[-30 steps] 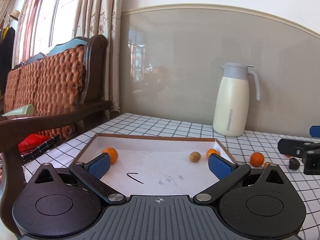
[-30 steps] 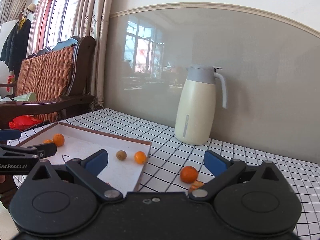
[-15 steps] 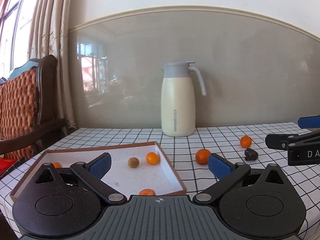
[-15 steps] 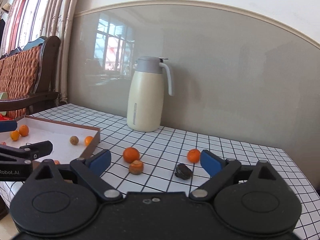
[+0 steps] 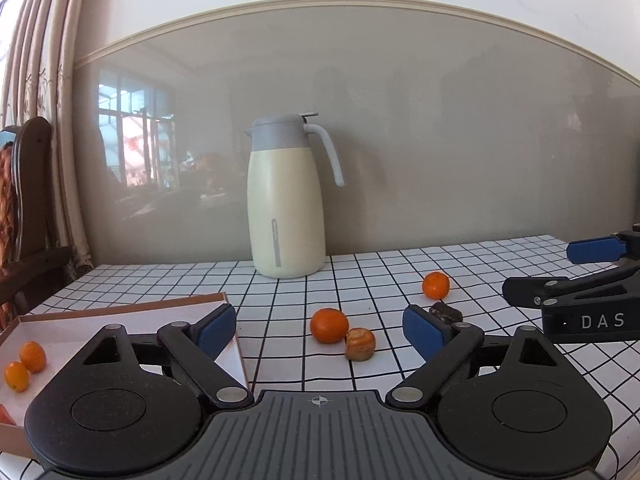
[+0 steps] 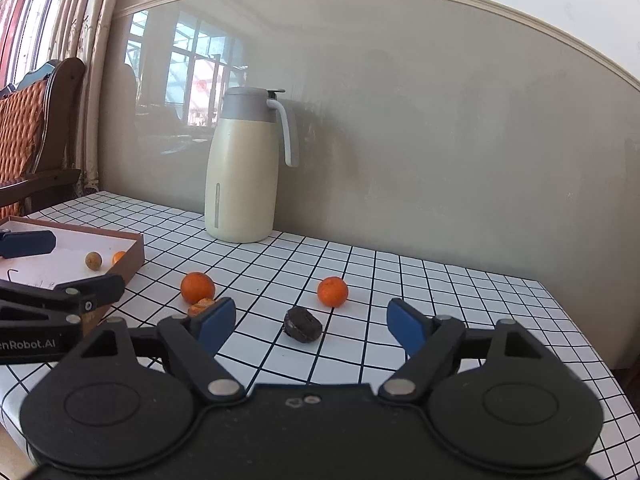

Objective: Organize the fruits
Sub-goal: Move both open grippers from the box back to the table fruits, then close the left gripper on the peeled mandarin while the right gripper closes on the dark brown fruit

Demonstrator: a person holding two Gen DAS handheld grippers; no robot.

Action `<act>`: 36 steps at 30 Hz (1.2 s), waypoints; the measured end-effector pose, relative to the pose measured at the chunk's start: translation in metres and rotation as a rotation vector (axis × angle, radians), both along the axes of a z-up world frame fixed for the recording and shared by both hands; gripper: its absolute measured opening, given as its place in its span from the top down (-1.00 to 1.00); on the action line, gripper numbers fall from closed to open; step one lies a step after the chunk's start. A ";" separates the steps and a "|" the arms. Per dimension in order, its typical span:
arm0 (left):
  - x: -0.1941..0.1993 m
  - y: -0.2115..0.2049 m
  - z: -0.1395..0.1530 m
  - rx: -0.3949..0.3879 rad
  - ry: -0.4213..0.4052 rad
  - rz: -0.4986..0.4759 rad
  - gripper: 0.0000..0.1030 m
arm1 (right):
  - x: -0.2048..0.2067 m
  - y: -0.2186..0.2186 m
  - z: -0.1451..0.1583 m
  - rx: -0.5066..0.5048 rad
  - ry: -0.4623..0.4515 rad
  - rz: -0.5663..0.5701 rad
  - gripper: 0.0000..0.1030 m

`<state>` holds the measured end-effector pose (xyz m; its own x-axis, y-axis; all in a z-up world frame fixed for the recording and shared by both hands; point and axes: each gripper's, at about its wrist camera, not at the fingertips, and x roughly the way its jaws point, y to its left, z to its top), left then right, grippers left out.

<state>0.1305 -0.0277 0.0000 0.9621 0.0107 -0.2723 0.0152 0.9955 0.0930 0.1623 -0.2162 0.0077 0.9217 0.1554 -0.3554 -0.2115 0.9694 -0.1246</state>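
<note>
Right wrist: my right claw closing (nothing gripped) | dark fruit between jaws | left claw closing, around an orange.

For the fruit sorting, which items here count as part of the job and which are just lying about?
Job: box holding small fruits; two oranges on the cloth; shrivelled orange fruit; dark fruit; left gripper and right gripper, jaws closing, nothing between them.

Lying about: thermos jug; chair; curtain.
</note>
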 end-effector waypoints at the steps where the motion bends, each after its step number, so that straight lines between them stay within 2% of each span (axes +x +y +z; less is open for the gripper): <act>1: 0.004 -0.003 -0.001 0.000 0.008 -0.003 -0.76 | 0.004 0.000 -0.002 -0.002 0.008 0.004 -0.34; 4: 0.020 -0.010 -0.004 0.000 0.031 -0.005 -0.69 | 0.018 0.002 -0.008 -0.007 0.035 0.016 -0.20; 9: 0.046 -0.017 -0.017 -0.006 0.109 -0.003 -0.34 | 0.044 0.001 -0.017 -0.005 0.071 0.017 -0.07; 15: 0.079 -0.020 -0.037 -0.035 0.207 -0.001 -0.21 | 0.074 0.001 -0.034 -0.013 0.151 0.030 0.06; 20: 0.098 -0.027 -0.045 -0.051 0.239 -0.007 -0.15 | 0.093 0.004 -0.046 -0.017 0.196 0.046 0.09; 24: 0.112 -0.031 -0.049 -0.068 0.276 -0.017 0.02 | 0.106 0.006 -0.051 -0.008 0.221 0.053 0.12; 36: 0.137 -0.032 -0.057 -0.076 0.330 -0.005 0.05 | 0.133 0.007 -0.062 0.026 0.286 0.065 0.15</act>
